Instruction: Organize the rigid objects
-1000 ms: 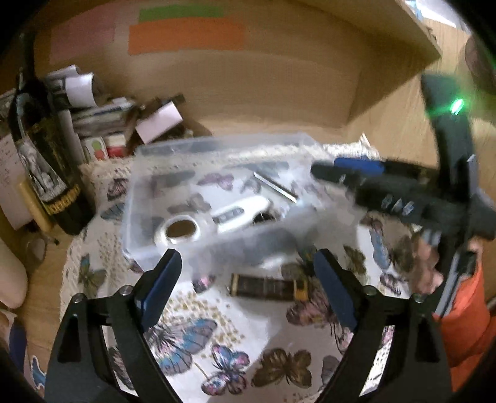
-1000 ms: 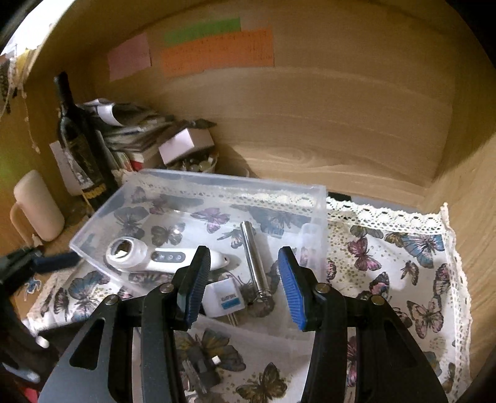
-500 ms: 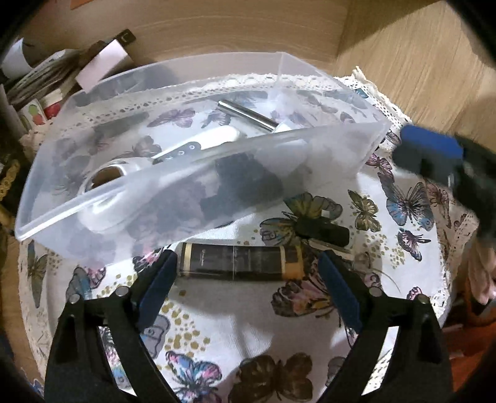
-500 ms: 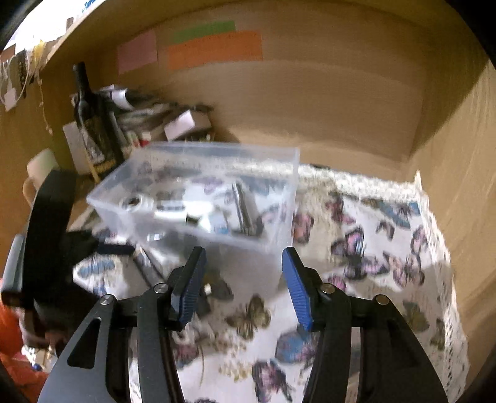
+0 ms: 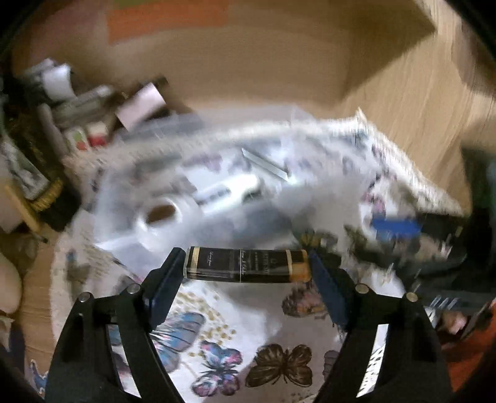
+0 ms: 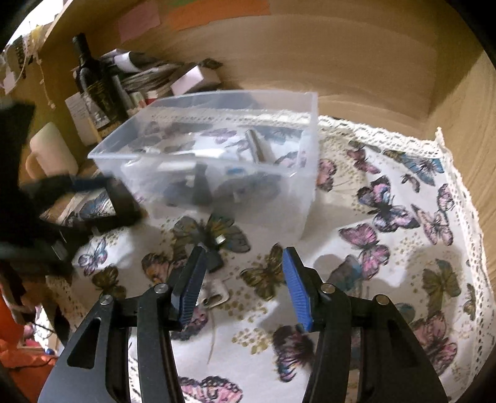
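The dark tube (image 5: 246, 265), lying on the cloth (image 5: 248, 313) half a second ago, is now pinched endwise by the left gripper (image 5: 246, 272). The right gripper (image 6: 241, 285) is held spread and empty, before the clear box (image 6: 223, 161).

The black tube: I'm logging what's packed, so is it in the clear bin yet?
Out. The left gripper holds the black tube endwise, in front of the bin.

A white cloth (image 6: 387, 248) printed with pink, blue and brown butterflies and edged in white lace. The bin (image 6: 279, 198) is clear plastic. The small box (image 5: 246, 265) is black with gold bands. Blue pads (image 6: 294, 288) line black fingers. The bottle (image 6: 93, 80) is dark; the wall notes (image 6: 217, 7) are orange.
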